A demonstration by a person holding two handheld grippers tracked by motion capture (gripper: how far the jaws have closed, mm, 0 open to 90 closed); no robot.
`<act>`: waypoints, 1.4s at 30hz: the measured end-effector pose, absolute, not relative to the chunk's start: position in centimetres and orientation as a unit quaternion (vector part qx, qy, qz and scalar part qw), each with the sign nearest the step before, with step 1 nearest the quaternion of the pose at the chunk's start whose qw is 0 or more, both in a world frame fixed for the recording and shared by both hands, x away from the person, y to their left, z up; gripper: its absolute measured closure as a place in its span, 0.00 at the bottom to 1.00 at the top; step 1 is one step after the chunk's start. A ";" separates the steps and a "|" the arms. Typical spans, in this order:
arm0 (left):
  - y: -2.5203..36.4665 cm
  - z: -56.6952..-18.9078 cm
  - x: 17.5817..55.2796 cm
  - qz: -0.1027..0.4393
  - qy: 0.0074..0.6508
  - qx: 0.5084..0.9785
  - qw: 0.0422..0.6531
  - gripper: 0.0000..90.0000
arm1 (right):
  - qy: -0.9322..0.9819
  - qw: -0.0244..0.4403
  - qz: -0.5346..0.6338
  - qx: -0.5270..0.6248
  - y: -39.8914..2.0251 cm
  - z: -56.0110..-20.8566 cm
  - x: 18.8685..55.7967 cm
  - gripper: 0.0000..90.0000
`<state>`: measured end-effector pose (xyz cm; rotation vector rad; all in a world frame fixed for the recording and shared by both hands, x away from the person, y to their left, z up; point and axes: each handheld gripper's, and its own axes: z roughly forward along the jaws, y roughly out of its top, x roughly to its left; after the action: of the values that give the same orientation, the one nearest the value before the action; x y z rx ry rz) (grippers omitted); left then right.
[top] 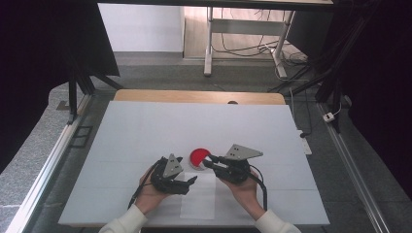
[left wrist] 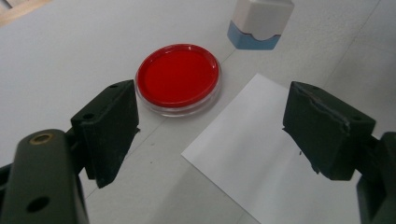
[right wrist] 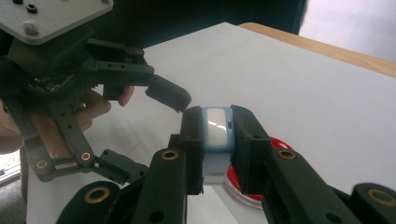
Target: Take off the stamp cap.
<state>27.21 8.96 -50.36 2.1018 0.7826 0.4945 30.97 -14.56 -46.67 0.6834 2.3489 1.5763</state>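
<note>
Right hand-held gripper (right wrist: 218,140) was clenched on a small white-and-blue stamp (right wrist: 217,128), held just above the red ink pad (top: 198,156) w/ its round clear case. Left hand-held gripper (left wrist: 210,135) hung released, jaws wide apart & nothing btwn them, over the desk (top: 145,126) near a white paper sheet (left wrist: 261,154). Ink pad sat just beside the sheet's far corner.

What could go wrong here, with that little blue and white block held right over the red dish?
The right gripper pinches the stamp just above the red ink pad; a tilted press might ink it unevenly. The white paper lies loose, so it may slide when stamped. The open left gripper is close and could bump the dish.
</note>
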 end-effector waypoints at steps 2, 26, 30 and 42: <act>8.8 -50.3 27.2 0.200 0.309 0.835 0.409 0.21 | 0.800 0.117 0.539 0.234 -14.5 -46.7 30.9 0.83; 6.0 -50.2 27.7 0.221 0.288 0.841 0.402 0.23 | 0.792 0.126 0.539 0.257 -14.6 -47.0 31.0 0.83; 5.7 -50.3 27.9 0.222 0.288 0.842 0.399 0.24 | 0.791 0.126 0.539 0.258 -14.5 -47.1 31.0 0.83; 5.0 -50.6 28.5 0.232 0.293 0.833 0.408 0.31 | 0.788 0.122 0.542 0.267 -14.7 -47.2 31.1 0.83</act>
<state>28.49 5.01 -50.65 2.1002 0.7380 0.5836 31.06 -14.65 -47.20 0.7797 2.2999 1.5814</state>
